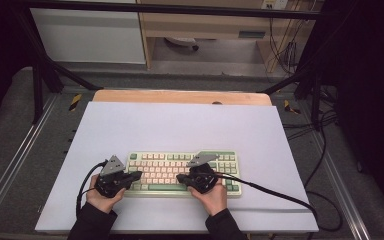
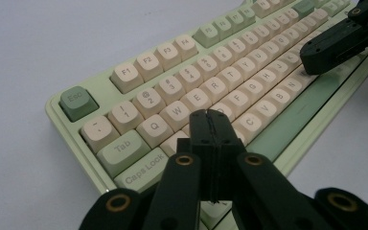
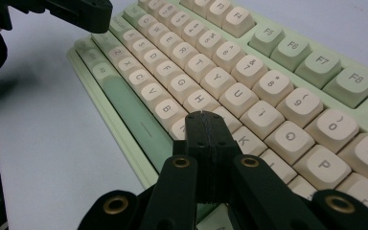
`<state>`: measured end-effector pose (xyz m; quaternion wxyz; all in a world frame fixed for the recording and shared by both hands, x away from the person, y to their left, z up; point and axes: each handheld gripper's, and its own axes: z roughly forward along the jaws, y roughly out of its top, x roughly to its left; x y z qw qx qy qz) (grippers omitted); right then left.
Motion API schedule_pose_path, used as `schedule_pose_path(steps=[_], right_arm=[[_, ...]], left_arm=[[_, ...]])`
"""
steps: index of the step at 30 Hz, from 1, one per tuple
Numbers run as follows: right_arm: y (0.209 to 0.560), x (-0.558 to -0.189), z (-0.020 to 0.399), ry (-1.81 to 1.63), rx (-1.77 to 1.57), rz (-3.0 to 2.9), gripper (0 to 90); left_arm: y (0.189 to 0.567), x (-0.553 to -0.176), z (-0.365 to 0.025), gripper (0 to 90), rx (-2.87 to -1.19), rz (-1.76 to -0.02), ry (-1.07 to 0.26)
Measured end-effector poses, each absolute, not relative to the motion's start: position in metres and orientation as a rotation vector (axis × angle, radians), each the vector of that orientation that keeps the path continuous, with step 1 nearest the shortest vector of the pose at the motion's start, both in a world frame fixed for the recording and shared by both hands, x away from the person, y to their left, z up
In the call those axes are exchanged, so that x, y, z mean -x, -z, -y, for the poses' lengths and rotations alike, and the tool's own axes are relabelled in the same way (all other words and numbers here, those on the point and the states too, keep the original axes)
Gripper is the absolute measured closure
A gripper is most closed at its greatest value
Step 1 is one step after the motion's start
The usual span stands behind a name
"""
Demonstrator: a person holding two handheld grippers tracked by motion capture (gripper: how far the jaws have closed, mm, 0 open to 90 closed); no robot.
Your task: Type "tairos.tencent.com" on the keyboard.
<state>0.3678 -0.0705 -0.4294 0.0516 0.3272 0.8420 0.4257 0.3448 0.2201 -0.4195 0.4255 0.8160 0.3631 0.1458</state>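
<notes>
A pale green keyboard [image 1: 182, 172] with cream keys lies on the white sheet near the front edge. My left gripper [image 1: 138, 176] is shut with nothing in it and reaches in over the keyboard's left end. In the left gripper view, its closed tip [image 2: 210, 115] hovers over the home-row keys near A and S of the keyboard [image 2: 139, 67]. My right gripper [image 1: 180, 178] is also shut and empty, pointing left over the lower middle keys. Its closed tip [image 3: 204, 117] sits by J and K on the keyboard [image 3: 278, 57]. Whether either tip touches a key is not clear.
The white sheet [image 1: 180, 125] covers a wooden table [image 1: 180, 96] ringed by a black frame. A black cable [image 1: 275, 192] trails right from the right gripper across the sheet. More cables hang off the table's right side [image 1: 320, 150]. Open sheet lies behind the keyboard.
</notes>
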Motion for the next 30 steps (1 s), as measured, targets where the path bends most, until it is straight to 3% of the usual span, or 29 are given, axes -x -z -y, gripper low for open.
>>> schedule_pose_path(steps=[24,30], right_arm=[[0.421,-0.364,0.078,-1.285,-0.974,-2.535,90.0],[0.408,-0.365,0.096,-1.292,-0.991,-2.499,83.1]], left_arm=[[0.417,-0.344,-0.222,89.7,-2.032,-0.902,-0.366],[0.414,-0.344,-0.226,83.9,-2.025,-0.899,-0.364]])
